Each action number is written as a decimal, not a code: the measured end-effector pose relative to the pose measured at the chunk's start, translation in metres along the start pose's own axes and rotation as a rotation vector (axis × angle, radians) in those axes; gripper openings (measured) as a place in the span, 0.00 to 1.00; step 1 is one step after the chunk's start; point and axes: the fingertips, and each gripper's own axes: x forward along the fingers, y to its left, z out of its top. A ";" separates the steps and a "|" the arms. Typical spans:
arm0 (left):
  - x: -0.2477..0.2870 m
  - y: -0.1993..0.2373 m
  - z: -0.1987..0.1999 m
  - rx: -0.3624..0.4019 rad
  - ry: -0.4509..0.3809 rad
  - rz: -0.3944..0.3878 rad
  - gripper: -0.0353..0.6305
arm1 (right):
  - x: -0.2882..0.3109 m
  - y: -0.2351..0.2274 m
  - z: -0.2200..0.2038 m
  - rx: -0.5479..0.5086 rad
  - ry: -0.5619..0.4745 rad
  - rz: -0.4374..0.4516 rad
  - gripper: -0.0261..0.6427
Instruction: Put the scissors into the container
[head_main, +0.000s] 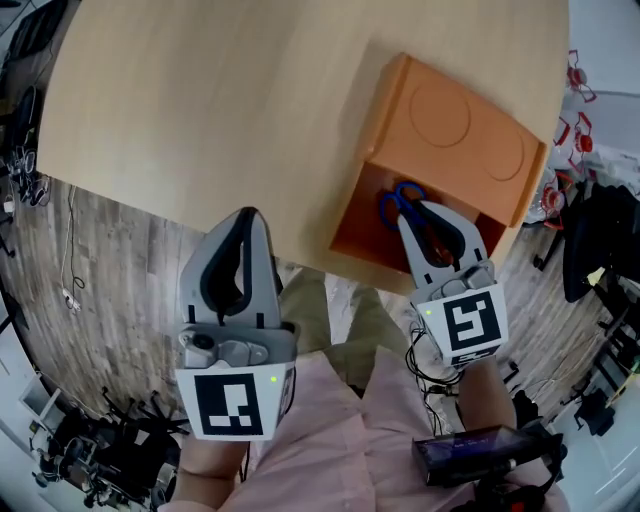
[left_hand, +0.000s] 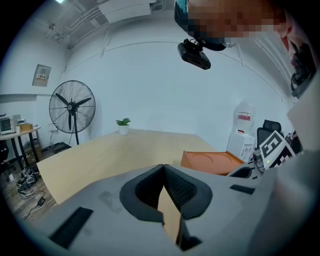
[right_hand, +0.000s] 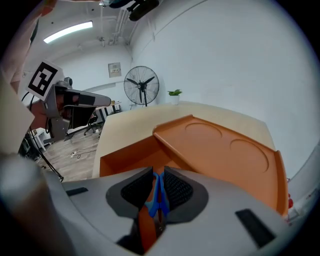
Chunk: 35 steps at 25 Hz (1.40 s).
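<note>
An orange container (head_main: 455, 135) sits at the table's right front corner, its flat lid covering the far part and the near part open. Scissors with blue handles (head_main: 400, 198) are inside that open part. My right gripper (head_main: 418, 218) reaches into the opening and is shut on the scissors; in the right gripper view the blue handles (right_hand: 158, 194) are pinched between the pads, over the container's orange floor (right_hand: 130, 152). My left gripper (head_main: 249, 218) hovers at the table's front edge, left of the container, shut with nothing in it; its tips (left_hand: 163, 168) touch.
The wooden table (head_main: 220, 110) stretches left and away from the container. A small potted plant (left_hand: 123, 125) stands at its far edge. A standing fan (left_hand: 71, 107) is on the floor beyond, and cables (head_main: 70, 290) lie on the floor to the left.
</note>
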 end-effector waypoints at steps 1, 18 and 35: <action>0.000 0.002 -0.001 -0.005 0.000 0.001 0.07 | 0.001 0.001 -0.001 0.002 0.011 0.004 0.15; -0.039 -0.030 0.045 0.025 -0.135 -0.007 0.07 | -0.057 0.005 0.044 0.001 -0.163 -0.047 0.14; -0.143 -0.150 0.174 0.199 -0.484 -0.088 0.07 | -0.257 0.005 0.164 -0.050 -0.739 -0.269 0.04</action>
